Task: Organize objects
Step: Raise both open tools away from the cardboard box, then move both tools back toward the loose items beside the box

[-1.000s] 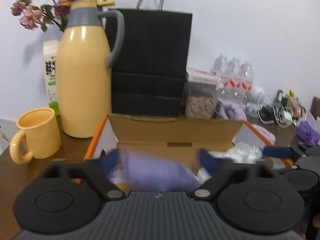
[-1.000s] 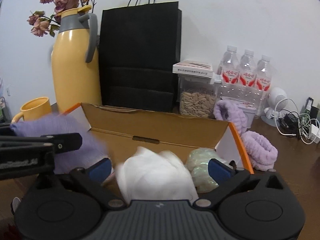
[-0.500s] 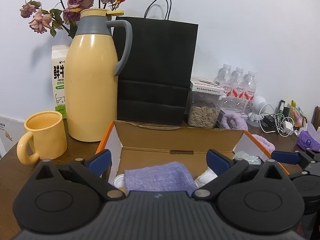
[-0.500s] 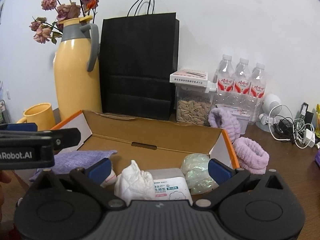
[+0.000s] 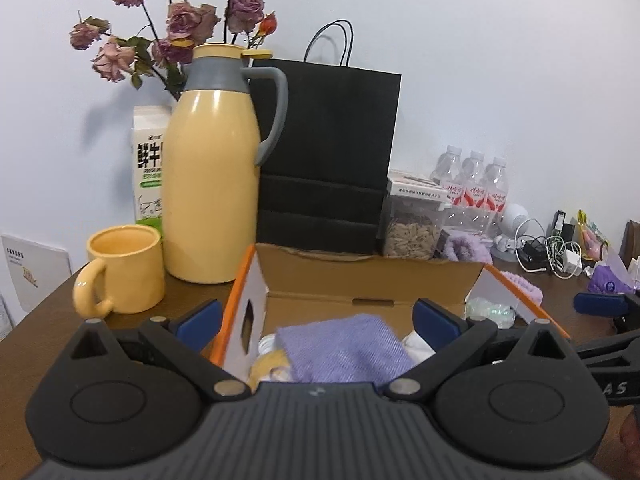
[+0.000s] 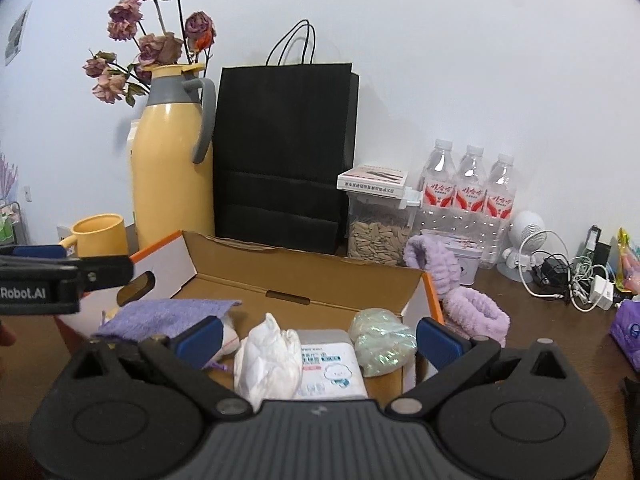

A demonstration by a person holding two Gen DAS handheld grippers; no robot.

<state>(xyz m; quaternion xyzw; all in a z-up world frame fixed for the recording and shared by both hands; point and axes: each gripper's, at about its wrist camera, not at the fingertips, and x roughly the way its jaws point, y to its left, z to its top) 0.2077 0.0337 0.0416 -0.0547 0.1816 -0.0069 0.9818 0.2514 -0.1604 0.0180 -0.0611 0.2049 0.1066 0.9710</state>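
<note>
An open cardboard box (image 5: 372, 276) with orange edges sits on the brown table; it also shows in the right wrist view (image 6: 304, 276). Inside lie a folded purple cloth (image 5: 344, 352), also seen from the right (image 6: 168, 316), a white crumpled cloth (image 6: 272, 356), a wipes pack (image 6: 332, 368) and an iridescent bundle (image 6: 380, 340). My left gripper (image 5: 318, 320) is open and empty above the box's near left side. My right gripper (image 6: 318, 334) is open and empty above the box's near right side.
A yellow thermos (image 5: 212, 192), yellow mug (image 5: 124, 276), milk carton (image 5: 150, 172), dried roses and a black paper bag (image 5: 328, 156) stand behind the box. A seed jar (image 6: 378, 224), water bottles (image 6: 470, 192), purple fuzzy bands (image 6: 472, 312), cables (image 6: 576, 280) and a tissue pack lie right.
Both grippers let go of their cloths, the purple one left and the white one right, which now lie in the box. Both grippers opened and drew back and up.
</note>
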